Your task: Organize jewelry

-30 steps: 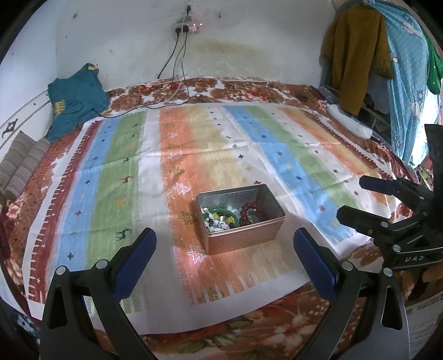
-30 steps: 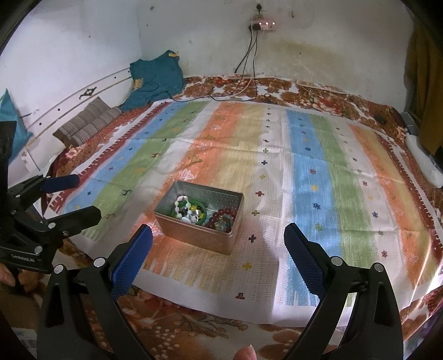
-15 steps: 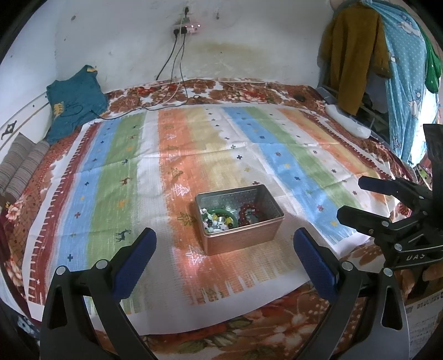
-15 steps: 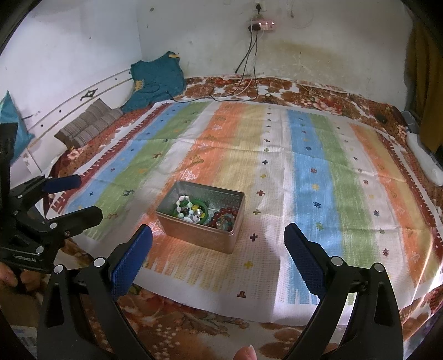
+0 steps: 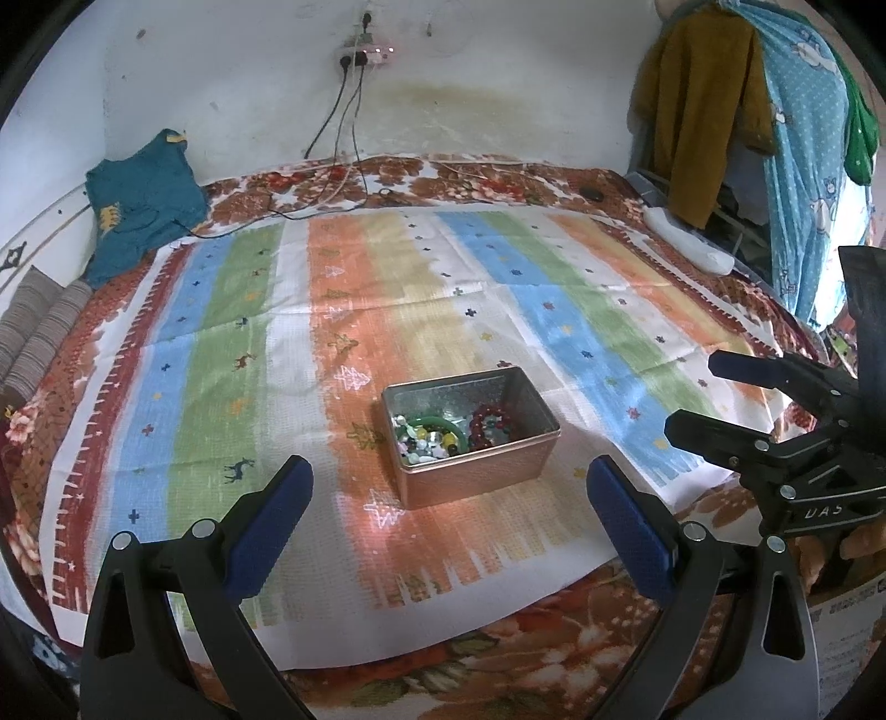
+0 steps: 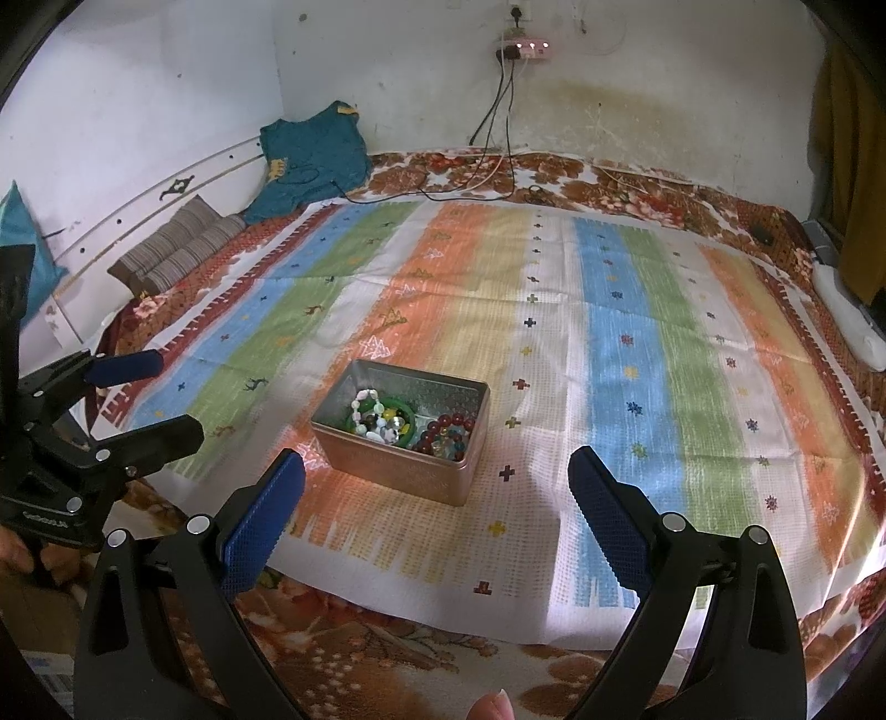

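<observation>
Bedding covers the whole work surface: a striped cloth in blue, green, orange and yellow bands lies flat on a brown floral bedspread. Left to right in the left wrist view, striped cushions sit at the left edge, a teal garment leans against the white wall, a power strip hangs on the wall with cables running down onto the bed, and hanging clothes fill the right side.

Task item: an open metal tin stands on the orange band near the front edge of the cloth. It holds a green bangle and mixed beads on its left side, and a dark red bead bracelet on its right side.

Left gripper: jaws spread wide, holding nothing, positioned in front of the tin and apart from it. Right gripper: jaws spread wide, holding nothing, also short of the tin. A fingertip shows at the bottom edge of the right wrist view.

Compared with the frames one second earlier, the tin and its contents are unchanged. Both grippers keep the same wide opening, and their positions have shifted only slightly.
</observation>
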A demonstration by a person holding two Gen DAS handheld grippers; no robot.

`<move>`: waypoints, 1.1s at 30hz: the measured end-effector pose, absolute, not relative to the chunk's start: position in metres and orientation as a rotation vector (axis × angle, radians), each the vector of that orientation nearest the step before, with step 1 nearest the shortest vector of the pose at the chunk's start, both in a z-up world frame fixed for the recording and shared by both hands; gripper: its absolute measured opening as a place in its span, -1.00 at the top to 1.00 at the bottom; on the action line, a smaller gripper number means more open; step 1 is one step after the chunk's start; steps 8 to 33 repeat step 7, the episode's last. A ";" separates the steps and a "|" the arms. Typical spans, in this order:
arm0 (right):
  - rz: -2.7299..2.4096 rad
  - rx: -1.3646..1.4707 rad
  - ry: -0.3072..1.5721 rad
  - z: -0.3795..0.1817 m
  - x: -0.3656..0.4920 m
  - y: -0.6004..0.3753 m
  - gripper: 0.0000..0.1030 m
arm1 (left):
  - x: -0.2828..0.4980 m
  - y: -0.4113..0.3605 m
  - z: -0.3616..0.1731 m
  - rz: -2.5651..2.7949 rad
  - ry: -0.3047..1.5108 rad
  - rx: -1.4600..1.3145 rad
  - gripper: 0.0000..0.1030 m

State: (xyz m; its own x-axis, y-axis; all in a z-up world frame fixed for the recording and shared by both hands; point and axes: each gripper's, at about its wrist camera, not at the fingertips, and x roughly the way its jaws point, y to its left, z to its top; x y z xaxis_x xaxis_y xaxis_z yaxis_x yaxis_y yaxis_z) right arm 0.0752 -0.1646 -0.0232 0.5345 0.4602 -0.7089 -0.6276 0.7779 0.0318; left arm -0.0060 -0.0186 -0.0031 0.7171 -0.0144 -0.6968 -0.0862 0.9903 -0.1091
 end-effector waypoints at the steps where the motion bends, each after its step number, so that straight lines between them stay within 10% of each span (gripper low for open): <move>1: 0.655 -0.239 0.768 -0.023 0.075 -0.165 -0.88 | -0.006 -0.019 -0.004 0.040 0.774 -0.137 -0.89; 33: 0.652 -0.245 0.768 -0.022 0.074 -0.165 -0.88 | -0.006 -0.016 -0.005 0.043 0.779 -0.153 -0.89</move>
